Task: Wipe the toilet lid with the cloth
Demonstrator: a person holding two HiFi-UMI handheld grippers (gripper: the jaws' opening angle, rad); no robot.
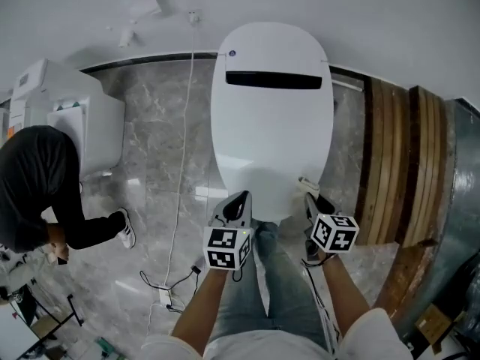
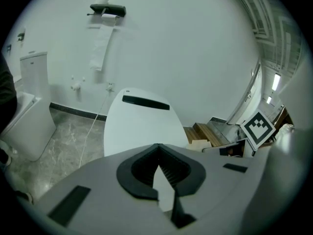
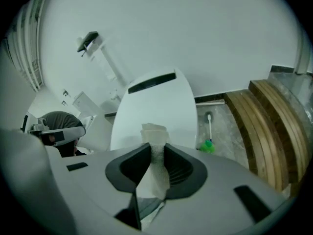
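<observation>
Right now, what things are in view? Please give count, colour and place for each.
toilet lid: one, white, centre
cloth: one, white, in the right tongs
second toilet: one, white, far left
cable: one, white, left of toilet lid
wooden planks: several, brown, right side
brush: one, green head, floor by the planks
paper holder: one, black, on wall
other person: one, dark clothes, far left
left tongs: one, grey, shut, empty
right tongs: one, grey, shut on the cloth
</observation>
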